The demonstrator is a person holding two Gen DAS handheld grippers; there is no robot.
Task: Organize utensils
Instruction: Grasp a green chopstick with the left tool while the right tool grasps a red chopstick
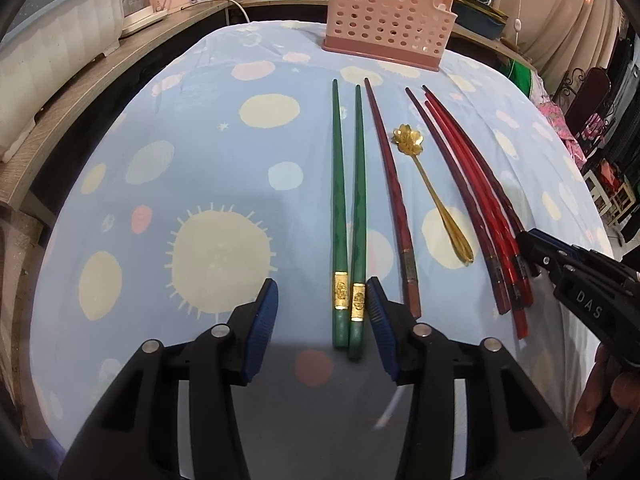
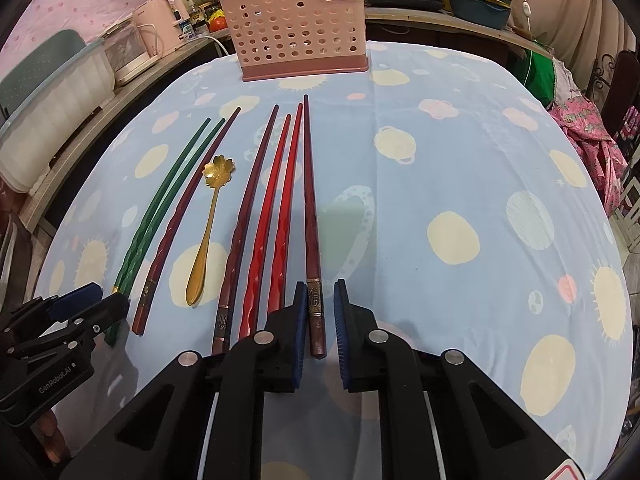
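Green chopsticks (image 1: 348, 216) between the left gripper (image 1: 322, 290) jaws, one dark red chopstick (image 2: 310, 216) between the right gripper (image 2: 320, 292) jaws.
Laid flat on the blue spotted tablecloth (image 2: 440, 160), in a row with other red chopsticks (image 2: 276, 216) and a gold flower spoon (image 2: 208, 216), tips toward the pink perforated basket (image 2: 296, 28) upright at the far edge. Left jaws spread wide, one pad well clear of the green pair, the other just beside it. Right jaws narrow yet unclamped: cloth showing at one pad, the other possibly touching.
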